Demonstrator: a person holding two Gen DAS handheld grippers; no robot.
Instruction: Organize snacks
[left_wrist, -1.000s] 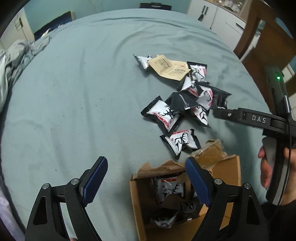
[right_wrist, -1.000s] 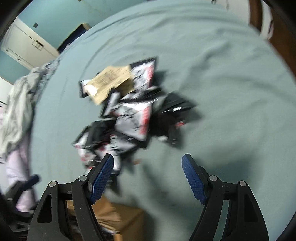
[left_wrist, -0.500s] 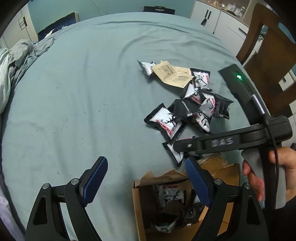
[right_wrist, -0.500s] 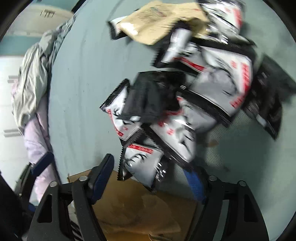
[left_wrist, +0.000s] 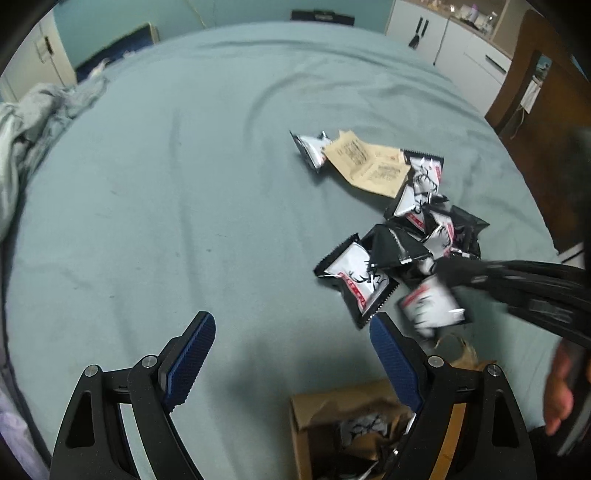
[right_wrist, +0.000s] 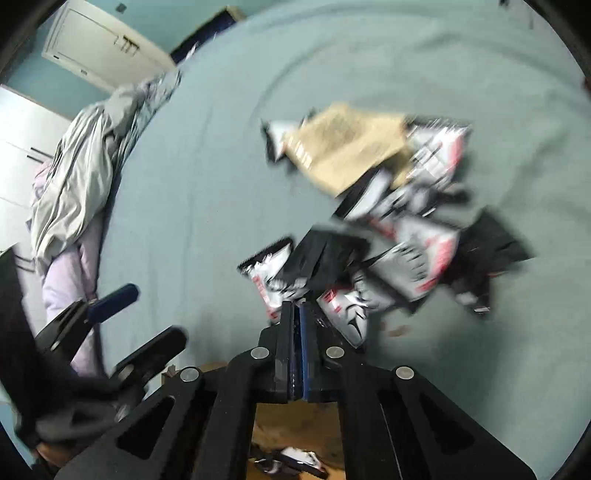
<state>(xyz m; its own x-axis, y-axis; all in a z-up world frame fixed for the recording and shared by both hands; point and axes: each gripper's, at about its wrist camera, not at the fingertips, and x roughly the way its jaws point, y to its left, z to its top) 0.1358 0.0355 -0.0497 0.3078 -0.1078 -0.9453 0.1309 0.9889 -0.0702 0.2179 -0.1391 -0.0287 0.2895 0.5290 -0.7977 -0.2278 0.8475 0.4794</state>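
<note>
- The big blue-green sheet (left_wrist: 184, 184) covers the whole bed.
- A grey blanket (right_wrist: 81, 177) lies in a crumpled heap at the left edge of the bed.
- A brown cardboard box (left_wrist: 325, 402) sits open on the sheet, close to the camera. A few snack packets lie inside it.
- The pile of snack packets (left_wrist: 424, 229) lies on the sheet just past the box. They are black and white with red marks.
- The left gripper (left_wrist: 291, 325) hangs over the bare sheet beside the box. Its blue jaws are wide apart and nothing is between them.
- The right gripper (right_wrist: 295, 306) reaches into the near side of the pile. Its jaws have just been closing, and now they are pressed together, pinching the edge of one packet.
- A tan paper packet (left_wrist: 369, 166) lies at the far end of the pile.
- The pinched packet (left_wrist: 432, 306) hangs blurry from the tips, just above the box.
</note>
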